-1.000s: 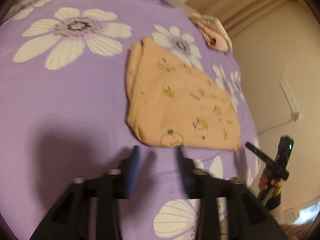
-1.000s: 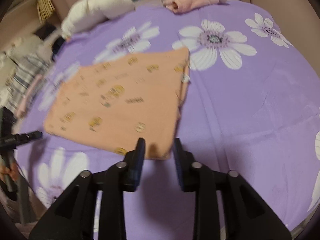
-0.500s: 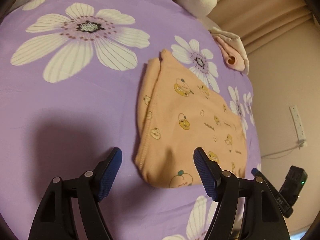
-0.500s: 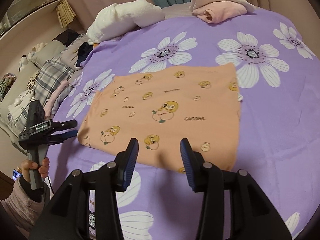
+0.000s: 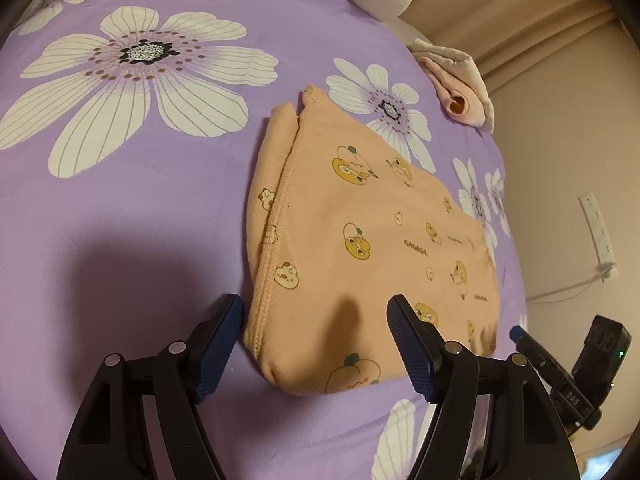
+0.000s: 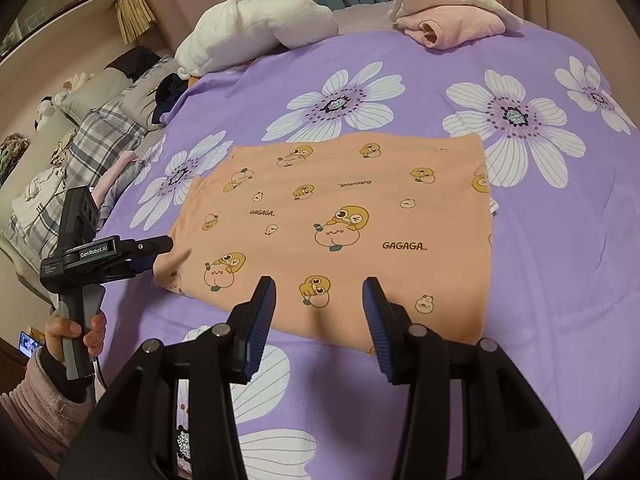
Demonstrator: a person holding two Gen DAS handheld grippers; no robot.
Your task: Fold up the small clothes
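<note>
An orange small garment (image 5: 360, 240) printed with cartoon ducks lies folded flat on the purple flowered bedspread (image 5: 120, 220). My left gripper (image 5: 316, 340) is open, its blue pads straddling the garment's near left corner without pressing on it. In the right wrist view the same garment (image 6: 340, 220) spreads out ahead. My right gripper (image 6: 320, 312) stands open over the garment's near edge, with the cloth below and between the fingers. A hand (image 6: 72, 332) in a pink sleeve holds the left gripper (image 6: 160, 250) at the garment's left corner. The right gripper (image 5: 520, 334) shows at the lower right of the left wrist view.
A folded pink garment (image 6: 452, 24) and a white plush bundle (image 6: 256, 32) lie at the far edge of the bed. Plaid clothes (image 6: 100, 140) are piled at the left. A wall socket (image 5: 598, 228) with a cable is on the wall at the right.
Both grippers' jaws stand wider than before. The left gripper has moved in so the garment's corner lies between its pads. The right gripper has shifted left along the near edge.
</note>
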